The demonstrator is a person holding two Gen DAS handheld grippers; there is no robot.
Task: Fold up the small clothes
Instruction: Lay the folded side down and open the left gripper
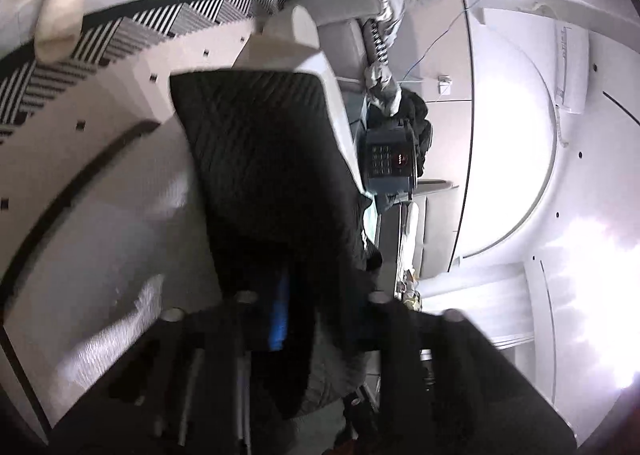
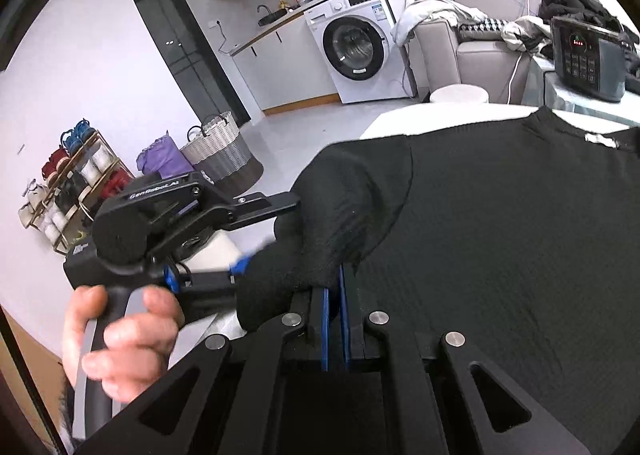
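Observation:
A black ribbed garment [image 2: 500, 223] lies spread on a white table [image 2: 392, 121], with one corner bunched up at its left edge. My right gripper [image 2: 335, 289] is shut on that bunched cloth, which sits between its blue pads [image 2: 325, 311]. My left gripper [image 2: 250, 261], held by a hand [image 2: 120, 319], reaches into the same bunch from the left, and its blue tip touches the fabric. In the left wrist view the black garment [image 1: 260, 159] fills the middle. There my left gripper [image 1: 296, 303] is shut on the cloth, with one blue pad [image 1: 280, 315] showing.
A black appliance with a keypad [image 2: 588, 59] stands on a glass table behind the garment. A grey sofa [image 2: 480, 55] with piled clothes, a washing machine [image 2: 356, 47], a woven basket [image 2: 224, 151] and a shoe rack [image 2: 68, 183] stand further off.

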